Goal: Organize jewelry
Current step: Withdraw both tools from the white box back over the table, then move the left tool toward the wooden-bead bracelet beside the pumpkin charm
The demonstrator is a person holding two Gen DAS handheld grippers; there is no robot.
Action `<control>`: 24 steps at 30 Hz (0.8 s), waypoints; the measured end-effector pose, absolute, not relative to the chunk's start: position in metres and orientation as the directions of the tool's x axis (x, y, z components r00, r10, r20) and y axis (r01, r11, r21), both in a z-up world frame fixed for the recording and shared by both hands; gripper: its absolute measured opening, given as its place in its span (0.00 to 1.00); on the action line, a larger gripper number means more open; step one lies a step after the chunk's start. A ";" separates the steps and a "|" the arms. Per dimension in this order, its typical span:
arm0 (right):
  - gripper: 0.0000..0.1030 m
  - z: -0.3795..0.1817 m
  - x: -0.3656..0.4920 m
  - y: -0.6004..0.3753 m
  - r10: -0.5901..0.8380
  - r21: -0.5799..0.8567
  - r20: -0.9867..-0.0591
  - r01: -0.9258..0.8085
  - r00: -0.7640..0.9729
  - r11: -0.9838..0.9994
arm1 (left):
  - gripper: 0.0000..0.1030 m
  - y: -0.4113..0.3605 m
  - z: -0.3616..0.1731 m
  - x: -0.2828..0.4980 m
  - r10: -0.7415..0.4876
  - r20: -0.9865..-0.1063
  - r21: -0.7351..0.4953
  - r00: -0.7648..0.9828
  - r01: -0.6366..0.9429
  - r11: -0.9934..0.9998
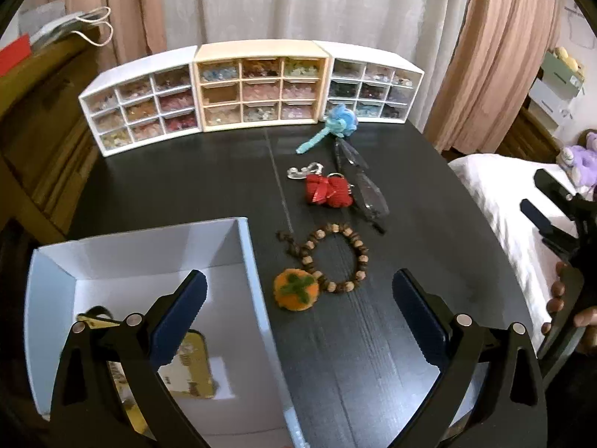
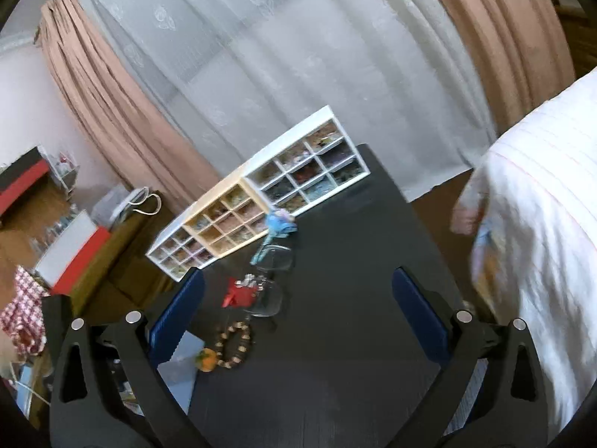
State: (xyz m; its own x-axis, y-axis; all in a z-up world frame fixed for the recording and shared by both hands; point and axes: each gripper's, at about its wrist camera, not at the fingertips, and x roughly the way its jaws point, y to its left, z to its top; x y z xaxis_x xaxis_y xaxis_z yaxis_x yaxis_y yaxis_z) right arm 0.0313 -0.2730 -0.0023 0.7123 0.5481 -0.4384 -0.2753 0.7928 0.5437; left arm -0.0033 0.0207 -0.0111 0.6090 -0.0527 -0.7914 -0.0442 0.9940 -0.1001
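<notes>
On the black table (image 1: 373, 336) lie a wooden bead bracelet (image 1: 337, 257) with an orange felt fruit charm (image 1: 296, 289), a red knitted charm (image 1: 329, 190), a silver clasp (image 1: 304, 171), clear glasses (image 1: 363, 190) and a blue knitted flower (image 1: 337, 121). A white box (image 1: 149, 254) at front left holds a gold tin (image 1: 188, 366). My left gripper (image 1: 298, 317) is open and empty above the box's right wall and the table. My right gripper (image 2: 298, 313) is open and empty, high above the table's right side; it also shows at the left wrist view's right edge (image 1: 552, 205).
Three small drawer organizers, white (image 1: 140, 106), cream (image 1: 261, 89) and white (image 1: 373, 89), stand along the table's far edge before curtains. A bed with white bedding (image 1: 496, 201) is to the right. Wooden furniture (image 1: 33, 119) stands to the left.
</notes>
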 end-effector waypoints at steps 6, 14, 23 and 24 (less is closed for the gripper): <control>0.93 0.004 0.034 -0.248 0.524 0.405 -0.455 -0.356 0.721 0.842 | 0.96 0.010 -0.011 0.001 -0.064 -0.772 -0.089 0.633 -0.008 0.996; 0.93 0.030 0.083 -0.224 0.531 0.275 -0.467 -0.455 0.707 0.847 | 0.96 0.016 -0.023 0.018 -0.123 -0.809 -0.204 0.574 -0.078 0.976; 0.93 0.056 0.117 -0.222 0.543 0.142 -0.398 -0.535 0.739 0.833 | 0.96 0.026 0.009 0.021 -0.160 -0.738 -0.190 0.655 0.027 0.981; 0.93 0.056 0.118 -0.221 0.564 0.126 -0.391 -0.565 0.727 0.815 | 0.96 0.025 0.019 0.023 -0.190 -0.716 -0.181 0.672 0.084 0.980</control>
